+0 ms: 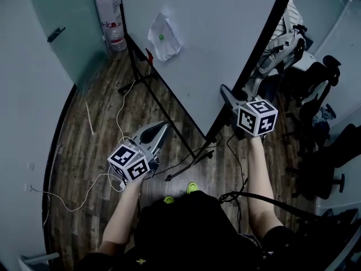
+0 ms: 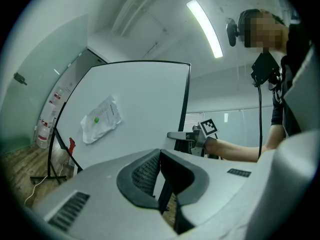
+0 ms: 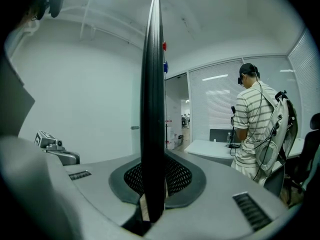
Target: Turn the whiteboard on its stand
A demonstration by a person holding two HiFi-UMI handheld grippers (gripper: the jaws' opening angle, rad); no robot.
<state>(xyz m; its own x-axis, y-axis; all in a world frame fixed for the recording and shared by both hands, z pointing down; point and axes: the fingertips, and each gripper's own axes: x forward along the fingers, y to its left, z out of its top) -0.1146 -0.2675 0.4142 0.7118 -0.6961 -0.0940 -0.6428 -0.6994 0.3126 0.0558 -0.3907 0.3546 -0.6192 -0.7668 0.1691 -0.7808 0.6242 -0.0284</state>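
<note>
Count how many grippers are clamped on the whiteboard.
1. The right gripper is shut on the black edge of the whiteboard. The left gripper is open and empty, clear of the board.

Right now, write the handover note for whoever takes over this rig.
Right gripper: fingers shut on the black side edge of the whiteboard.
Left gripper: open, empty, held low in front of the board, touching nothing.
The board is upright on its stand, with a sheet pinned to its face.
Done: edge gripped. How far the board has turned cannot be told.
Left: swing the board round on the stand, then let go.
</note>
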